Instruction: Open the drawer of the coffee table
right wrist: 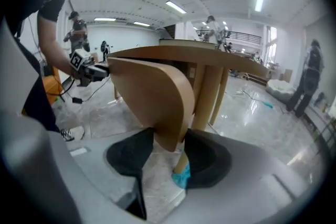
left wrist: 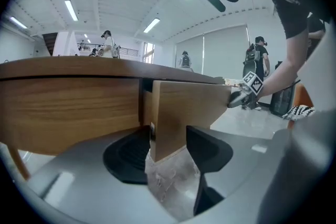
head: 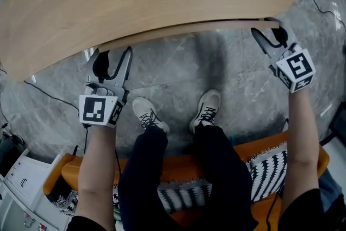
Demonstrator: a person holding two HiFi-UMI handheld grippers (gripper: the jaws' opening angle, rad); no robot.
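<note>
The person is sitting on an orange sofa [head: 70,170] beside a black-and-white patterned cushion [head: 267,170], with both white sneakers [head: 147,114] planted on the grey marble floor [head: 178,67]. In front of the feet the coffee table [head: 135,2] is filling the upper part of the head view, its pale wooden top curving towards the person. The drawer front [head: 189,28] is showing just below that curved edge as a thin bowed strip, sticking slightly out from under the top.

The left gripper [head: 112,54] is reaching to the left end of the strip. In its own view the square-cut end of the wooden board is standing between the two dark jaws, which are spread wide and pressing on both faces of it; a dark gap is separating the board from the table's side panel behind it.

The right gripper [head: 268,30] is sitting at the opposite end. Its view is showing the rounded end of the same board clamped between its widely spread jaws, both pads touching the wood, with the table legs [right wrist: 210,97] just behind and the left gripper far along the board.

A black cable [head: 48,96] is trailing over the floor to the left, and several people are standing in the bright hall beyond the table
</note>
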